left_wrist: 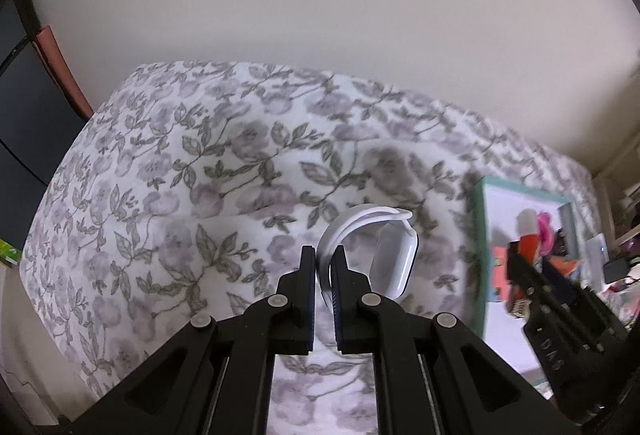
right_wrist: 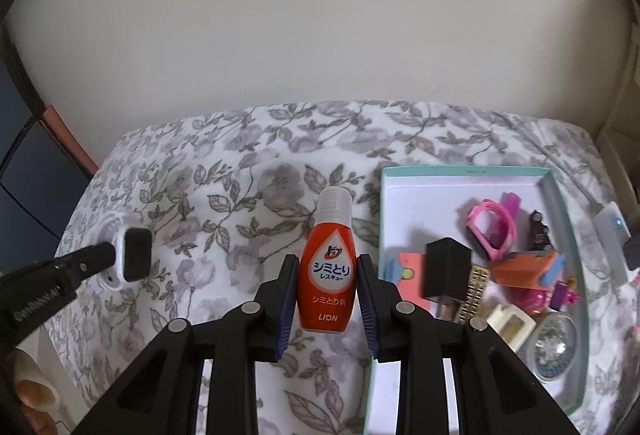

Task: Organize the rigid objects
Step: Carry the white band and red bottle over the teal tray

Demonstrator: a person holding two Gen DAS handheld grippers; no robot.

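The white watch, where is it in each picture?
Left wrist view: white watch at centre, its strap pinched in the left gripper.
Right wrist view: white watch at the far left, above the flowery bedspread.
Shared landmark: the teal-rimmed box.

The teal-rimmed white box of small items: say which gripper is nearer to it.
Right. The right gripper, holding the red bottle, is just beside the box; the left gripper, holding the white watch, is farther away.

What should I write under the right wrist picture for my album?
Right gripper holds an orange stain-remover bottle above the flowery bedspread, beside a box.
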